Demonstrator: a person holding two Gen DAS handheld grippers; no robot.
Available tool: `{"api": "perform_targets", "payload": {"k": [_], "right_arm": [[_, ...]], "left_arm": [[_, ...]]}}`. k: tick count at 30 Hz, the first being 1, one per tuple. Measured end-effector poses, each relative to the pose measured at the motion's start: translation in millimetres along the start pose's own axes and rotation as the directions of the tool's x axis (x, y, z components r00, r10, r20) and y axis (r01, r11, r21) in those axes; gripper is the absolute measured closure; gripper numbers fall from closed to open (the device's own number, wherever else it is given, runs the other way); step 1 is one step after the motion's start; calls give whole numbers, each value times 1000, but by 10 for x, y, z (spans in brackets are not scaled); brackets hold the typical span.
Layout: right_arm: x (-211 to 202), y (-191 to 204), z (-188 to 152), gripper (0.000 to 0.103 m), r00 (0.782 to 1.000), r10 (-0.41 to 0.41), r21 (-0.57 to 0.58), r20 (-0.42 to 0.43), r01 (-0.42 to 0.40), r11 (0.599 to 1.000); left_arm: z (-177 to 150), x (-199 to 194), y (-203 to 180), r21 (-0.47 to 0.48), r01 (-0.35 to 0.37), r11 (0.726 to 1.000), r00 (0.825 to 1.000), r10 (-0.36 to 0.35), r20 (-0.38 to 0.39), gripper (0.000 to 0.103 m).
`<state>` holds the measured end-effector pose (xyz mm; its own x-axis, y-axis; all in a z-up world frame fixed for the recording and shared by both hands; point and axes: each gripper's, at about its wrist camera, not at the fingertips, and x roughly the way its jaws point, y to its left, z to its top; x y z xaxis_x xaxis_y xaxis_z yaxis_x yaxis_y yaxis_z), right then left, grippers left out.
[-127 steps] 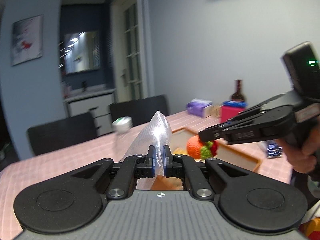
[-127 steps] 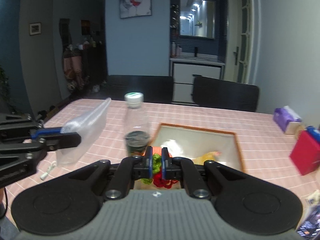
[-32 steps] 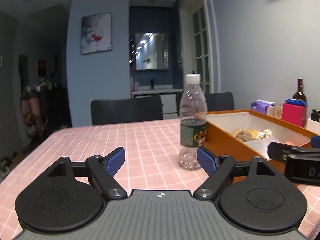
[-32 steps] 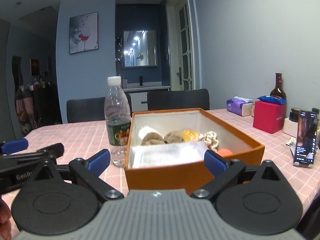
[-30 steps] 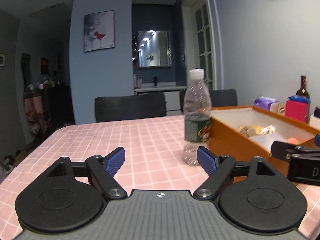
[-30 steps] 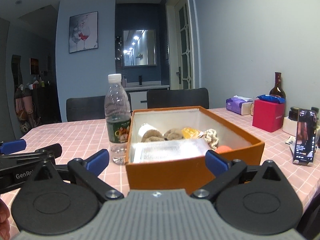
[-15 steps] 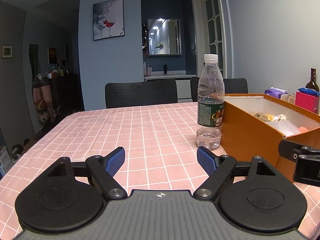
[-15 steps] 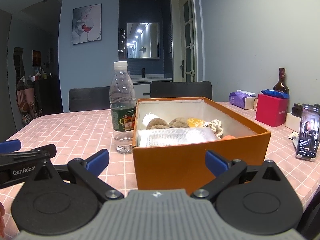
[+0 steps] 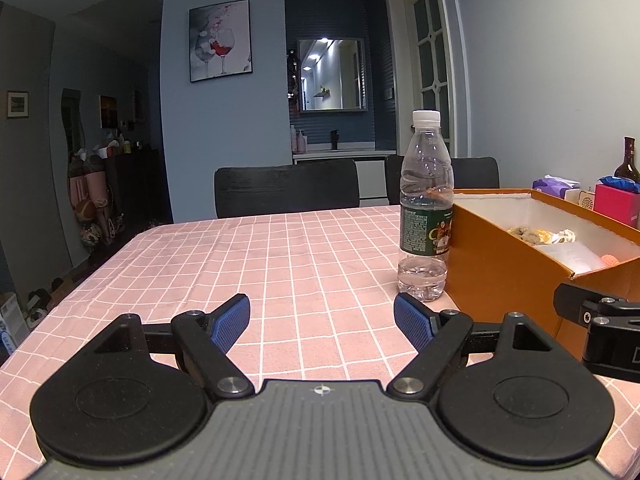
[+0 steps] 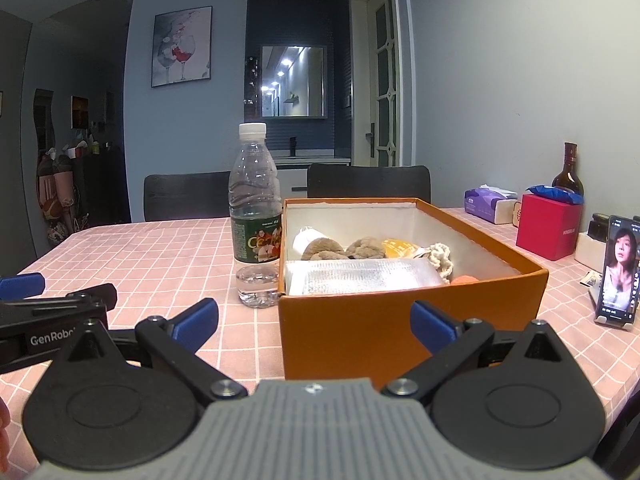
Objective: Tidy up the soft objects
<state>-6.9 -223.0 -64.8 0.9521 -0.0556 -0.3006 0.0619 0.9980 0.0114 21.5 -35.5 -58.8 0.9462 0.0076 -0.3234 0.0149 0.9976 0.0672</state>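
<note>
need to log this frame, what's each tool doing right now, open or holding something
Left tool: open, holding nothing.
Right tool: open, holding nothing, facing the orange box.

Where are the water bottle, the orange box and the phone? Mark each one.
water bottle (image 10: 256, 240), right wrist view, on its green label.
orange box (image 10: 360, 332), right wrist view, on its near outer wall.
phone (image 10: 620, 272), right wrist view, on its lit screen.

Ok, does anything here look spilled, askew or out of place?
Nothing stands out. The clear plastic water bottle stands upright beside the orange cardboard box, soft items lie inside, and both grippers are open, empty.
</note>
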Motion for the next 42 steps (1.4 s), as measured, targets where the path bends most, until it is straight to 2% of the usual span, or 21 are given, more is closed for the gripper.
{"api": "perform_targets", "payload": {"k": [42], "right_arm": [[50,54,-42,3,999,0,5,-40,0,1000]], "left_arm": [[-6,13,-31,2,0,1000,1000,0,-9,7]]}}
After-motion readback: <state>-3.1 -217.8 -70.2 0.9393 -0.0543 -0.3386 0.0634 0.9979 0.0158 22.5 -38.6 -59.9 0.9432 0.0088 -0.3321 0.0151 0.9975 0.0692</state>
